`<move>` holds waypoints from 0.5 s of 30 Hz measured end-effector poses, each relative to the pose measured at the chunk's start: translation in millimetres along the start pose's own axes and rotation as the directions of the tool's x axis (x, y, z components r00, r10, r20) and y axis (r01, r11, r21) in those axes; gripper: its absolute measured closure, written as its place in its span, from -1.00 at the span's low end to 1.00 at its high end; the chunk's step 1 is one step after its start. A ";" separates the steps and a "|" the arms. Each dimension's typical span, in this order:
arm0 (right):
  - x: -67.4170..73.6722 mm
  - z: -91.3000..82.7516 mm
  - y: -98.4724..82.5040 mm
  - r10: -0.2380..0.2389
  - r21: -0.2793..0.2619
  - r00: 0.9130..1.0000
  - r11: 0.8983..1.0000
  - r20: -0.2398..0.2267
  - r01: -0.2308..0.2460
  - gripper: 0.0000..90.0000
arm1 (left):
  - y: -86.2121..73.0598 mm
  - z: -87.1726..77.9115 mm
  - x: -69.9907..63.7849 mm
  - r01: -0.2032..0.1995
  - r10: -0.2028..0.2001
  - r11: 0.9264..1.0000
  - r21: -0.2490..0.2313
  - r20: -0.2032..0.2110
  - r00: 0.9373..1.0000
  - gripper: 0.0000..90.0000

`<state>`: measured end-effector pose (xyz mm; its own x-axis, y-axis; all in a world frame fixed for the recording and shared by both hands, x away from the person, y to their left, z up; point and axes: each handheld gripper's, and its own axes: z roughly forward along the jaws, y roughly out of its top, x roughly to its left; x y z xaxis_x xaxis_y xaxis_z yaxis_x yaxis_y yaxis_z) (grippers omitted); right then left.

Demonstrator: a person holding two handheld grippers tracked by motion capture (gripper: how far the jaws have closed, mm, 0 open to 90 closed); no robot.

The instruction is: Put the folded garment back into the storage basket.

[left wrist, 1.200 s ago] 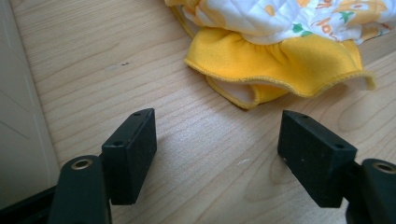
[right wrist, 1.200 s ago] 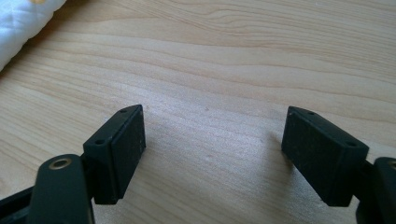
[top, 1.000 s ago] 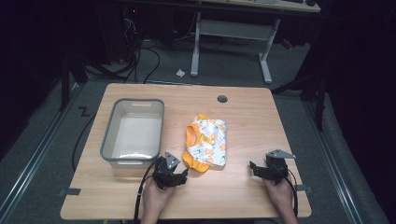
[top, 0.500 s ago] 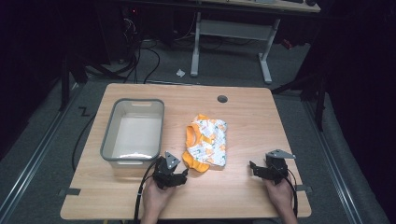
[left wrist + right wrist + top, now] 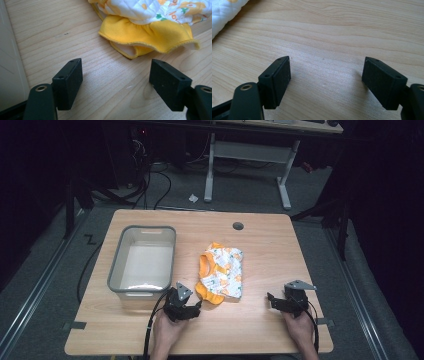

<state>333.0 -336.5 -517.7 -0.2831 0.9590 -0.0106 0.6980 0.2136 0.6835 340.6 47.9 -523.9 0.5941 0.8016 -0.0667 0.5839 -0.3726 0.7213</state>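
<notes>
On the wooden table [image 5: 270,245], a grey plastic bin [image 5: 142,261] sits left of centre in the high view. Just below its lower right corner the left gripper [image 5: 196,309] rests with jaws spread wide, empty. A folded yellow-and-white garment [image 5: 221,276] lies mid-frame. At lower right, the right gripper [image 5: 271,301] is likewise spread, grasping nothing

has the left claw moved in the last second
No. In the high view the left claw sits at the same spot beside the grey bin's near corner, just short of the garment's yellow hem, open.
</notes>
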 end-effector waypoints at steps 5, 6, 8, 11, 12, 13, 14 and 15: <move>0.0 0.0 0.0 0.000 0.000 1.000 1.000 0.000 0.000 -0.49 | 3.4 0.4 -2.3 -0.021 0.021 0.999 0.031 -0.003 1.000 -0.42; 0.0 0.0 0.0 0.000 0.000 1.000 1.000 0.000 0.000 -0.49 | 4.0 0.2 -2.2 -0.019 0.019 0.999 0.034 0.003 1.000 -0.42; 0.0 0.0 0.0 0.000 0.000 1.000 1.000 0.000 0.000 -0.48 | 4.8 -0.7 -2.2 -0.010 0.010 0.999 0.033 0.017 1.000 -0.41; 0.0 -0.1 0.0 -0.001 0.000 1.000 1.000 0.000 0.001 -0.48 | 6.6 -3.8 -3.2 -0.006 0.005 1.000 0.017 0.032 0.999 -0.41; 0.0 -0.1 0.0 -0.001 0.000 1.000 1.000 0.000 0.001 -0.48 | 6.6 -3.8 -3.2 -0.006 0.005 1.000 0.017 0.032 0.999 -0.41; 0.0 -0.1 0.0 -0.001 0.000 1.000 1.000 0.000 0.001 -0.48 | 8.3 -5.7 -3.6 0.000 0.000 1.000 0.012 0.048 0.999 -0.41; 0.0 -0.1 0.0 -0.001 0.000 1.000 1.000 0.000 0.001 -0.48 | 9.2 -6.3 -3.8 0.004 -0.004 1.000 0.009 0.058 0.998 -0.41; 0.0 -0.1 0.0 -0.001 0.000 1.000 1.000 0.001 0.001 -0.48 | 9.2 -6.3 -3.8 0.004 -0.004 1.000 0.009 0.058 0.998 -0.41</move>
<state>332.9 -336.5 -517.7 -0.2834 0.9589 -0.0117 0.6975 0.2145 0.6838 340.2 44.3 -512.6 0.6227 0.7747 -0.1100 0.5911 -0.3736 0.7148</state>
